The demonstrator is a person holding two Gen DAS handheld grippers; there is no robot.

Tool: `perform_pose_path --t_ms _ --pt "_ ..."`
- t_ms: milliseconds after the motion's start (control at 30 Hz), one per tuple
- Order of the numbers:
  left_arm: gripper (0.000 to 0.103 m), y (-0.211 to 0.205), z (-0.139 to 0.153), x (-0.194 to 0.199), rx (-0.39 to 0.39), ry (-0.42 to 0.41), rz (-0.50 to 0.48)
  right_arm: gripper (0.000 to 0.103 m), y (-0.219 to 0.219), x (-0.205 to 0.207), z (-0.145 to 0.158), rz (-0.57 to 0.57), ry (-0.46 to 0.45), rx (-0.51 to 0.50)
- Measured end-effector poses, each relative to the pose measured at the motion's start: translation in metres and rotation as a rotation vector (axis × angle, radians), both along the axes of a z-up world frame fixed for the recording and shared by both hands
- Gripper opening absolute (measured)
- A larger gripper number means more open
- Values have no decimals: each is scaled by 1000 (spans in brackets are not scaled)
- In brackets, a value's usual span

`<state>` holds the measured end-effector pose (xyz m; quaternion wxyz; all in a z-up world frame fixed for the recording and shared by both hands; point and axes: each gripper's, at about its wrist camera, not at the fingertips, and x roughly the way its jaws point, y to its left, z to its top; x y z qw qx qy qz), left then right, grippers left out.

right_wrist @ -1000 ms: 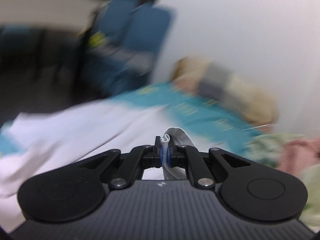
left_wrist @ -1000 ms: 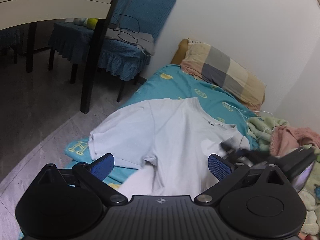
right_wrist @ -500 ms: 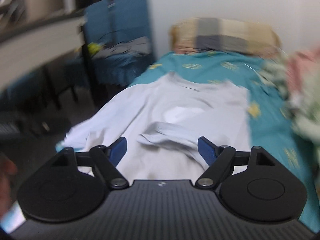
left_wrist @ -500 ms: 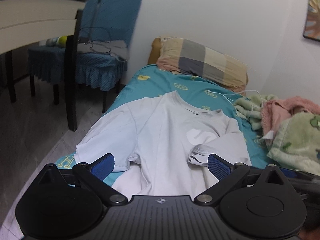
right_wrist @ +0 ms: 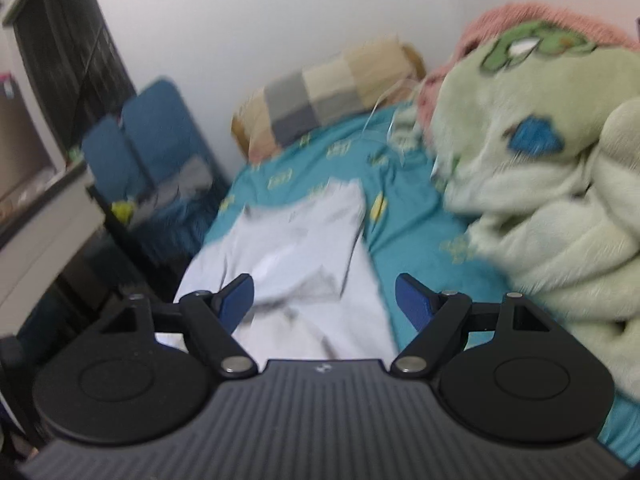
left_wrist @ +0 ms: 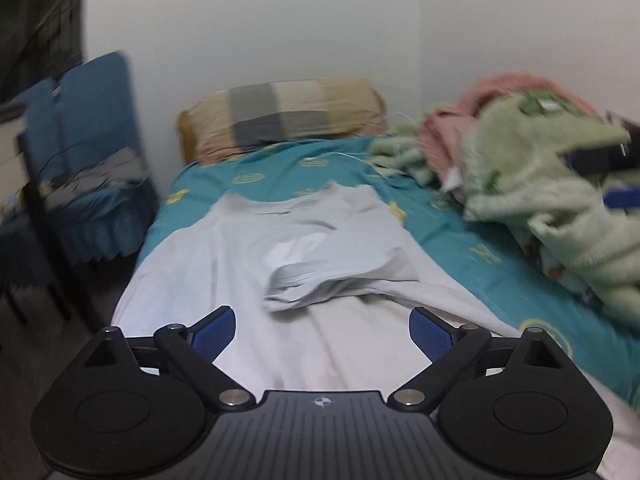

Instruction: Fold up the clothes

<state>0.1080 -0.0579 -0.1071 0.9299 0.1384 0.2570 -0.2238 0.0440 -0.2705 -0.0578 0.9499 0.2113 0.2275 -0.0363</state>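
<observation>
We are looking along the bed (left_wrist: 452, 236), its teal sheet running far toward a checked pillow (left_wrist: 280, 120), with a heap of green and pink blankets (left_wrist: 560, 184) piling up on the right. The white T-shirt (left_wrist: 248, 264) is lying spread down the middle of the bed, collar far, hem near. Its right sleeve (left_wrist: 320, 280) is lying folded in over the chest; the left side is hanging out over the bed's edge, so we judge most of the folding is waiting to be done. Our left gripper (left_wrist: 322, 334) is hovering over the near hem, fingers wide apart, holding nothing. Our right gripper (right_wrist: 324, 300) is hovering likewise, fingers spread and empty.
</observation>
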Motion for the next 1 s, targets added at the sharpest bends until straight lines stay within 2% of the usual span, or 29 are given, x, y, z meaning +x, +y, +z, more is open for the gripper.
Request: perform_pose_path --t_ms 100,167,233,367,400,433,467,500,533,567,633,767,900,967,1000 --pt "91 -34 -13 24 65 -17 -91 79 -18 6 -7 -36 -2 -46" --pt "90 -57 -23 47 96 -18 -142 79 -30 10 -15 -52 4 -46" --pt "85 -79 -34 75 124 -10 -186 79 -43 14 -22 -65 11 -22" --pt "77 -114 -60 121 182 66 -272 79 -60 25 -40 -69 37 33" --pt "70 -122 -68 130 222 82 -287 79 -63 28 -44 -66 44 41" --pt "57 -127 -75 136 263 91 -290 79 -65 31 -48 -63 52 48" --pt "50 -130 -78 142 274 109 -295 79 -67 34 -51 -60 60 53" --pt "38 -132 -81 148 279 128 -301 79 -68 37 -54 -56 67 58" --pt "19 -131 -80 152 267 143 -302 79 -70 41 -56 -53 75 61" --pt "13 -129 -78 155 252 157 -301 79 -70 43 -58 -51 83 63" --pt "9 -121 -65 164 174 172 -290 79 -71 46 -61 -46 95 68" --pt "8 -93 -26 205 -87 208 -186 79 -68 46 -62 -40 107 76" --pt "8 -59 -7 269 -304 224 62 79 -63 48 -64 -36 124 63" --pt "8 -42 -11 302 -362 244 220 79 -61 51 -67 -32 137 53" --pt "8 -35 -18 316 -359 256 289 79 -60 53 -68 -30 145 48"
